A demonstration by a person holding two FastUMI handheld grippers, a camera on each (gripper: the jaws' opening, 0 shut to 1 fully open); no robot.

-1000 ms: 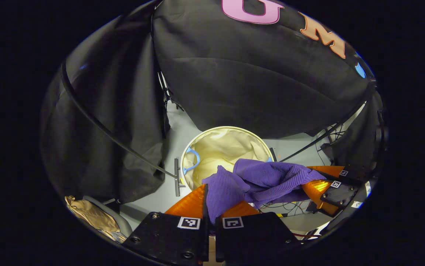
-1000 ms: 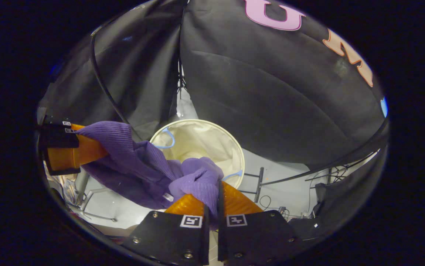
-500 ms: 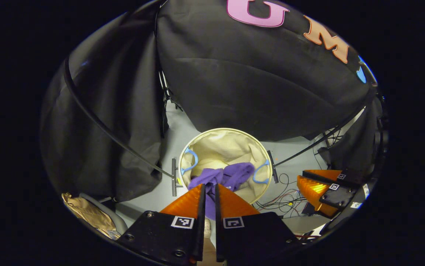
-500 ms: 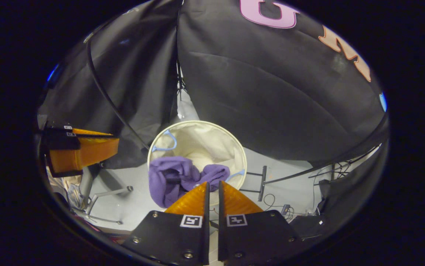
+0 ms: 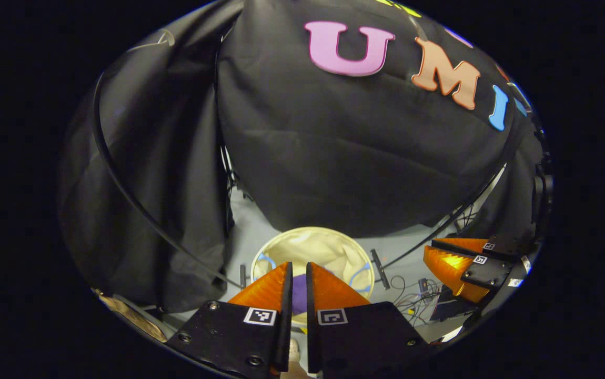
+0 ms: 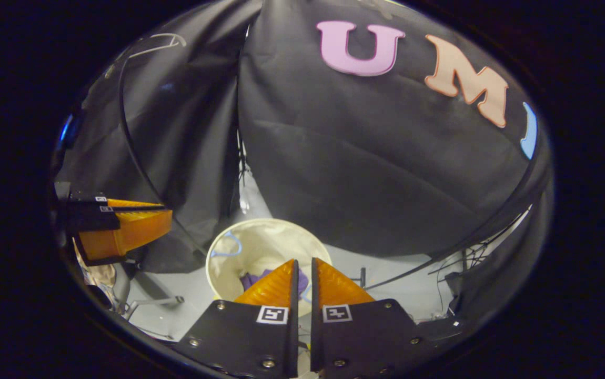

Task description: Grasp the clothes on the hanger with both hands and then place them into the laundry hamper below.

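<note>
The purple knit garment lies bunched inside the round cream laundry hamper on the grey floor. In the left gripper view a strip of the garment shows in the hamper, seen through the gap between my fingers. My left gripper hovers above the hamper, fingers a narrow gap apart and holding nothing. My right gripper is likewise high over the hamper, slightly open and empty. Each gripper also appears off to the side in the other's view: right gripper, left gripper.
Black cloth walls close in behind and to the left. A thin black rack tube arcs down to feet beside the hamper. Loose cables lie on the floor at the right. A chair leg stands at the left.
A second ago both grippers were shut on the purple garment above the hamper. It has dropped into the hamper, and both grippers have risen and tilted up.
</note>
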